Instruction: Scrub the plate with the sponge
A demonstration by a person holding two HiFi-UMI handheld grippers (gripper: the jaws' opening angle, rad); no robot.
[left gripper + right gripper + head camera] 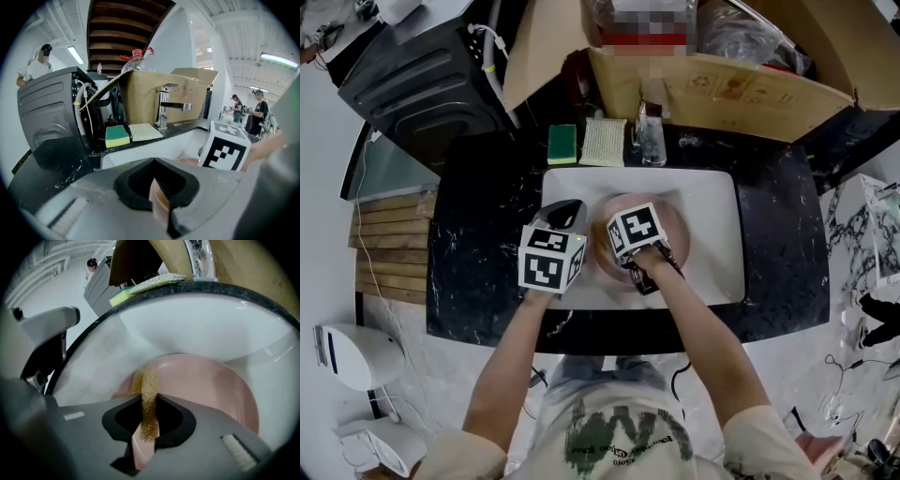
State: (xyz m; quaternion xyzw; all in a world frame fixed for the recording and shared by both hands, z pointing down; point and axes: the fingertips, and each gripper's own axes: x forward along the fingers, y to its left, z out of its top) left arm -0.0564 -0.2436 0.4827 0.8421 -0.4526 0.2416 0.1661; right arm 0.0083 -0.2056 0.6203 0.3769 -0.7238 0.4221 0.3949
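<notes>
Both grippers work on a pink plate in a white sink.
The left gripper (159, 197) has its jaws pressed together on the thin rim of the pink plate (662, 217), holding it at its left edge inside the white sink (712, 220). The right gripper (149, 416) pinches a strip of tan sponge (148, 392), which lies against the plate's inner surface near that rim; the gripper's marker cube sits above the middle of the plate in the head view. On the black counter (478, 234) behind the sink, a green-and-yellow sponge (562, 143) lies just beside a pale mesh pad (604, 142), near the faucet (164, 105) and in front of a cardboard box (722, 89).
</notes>
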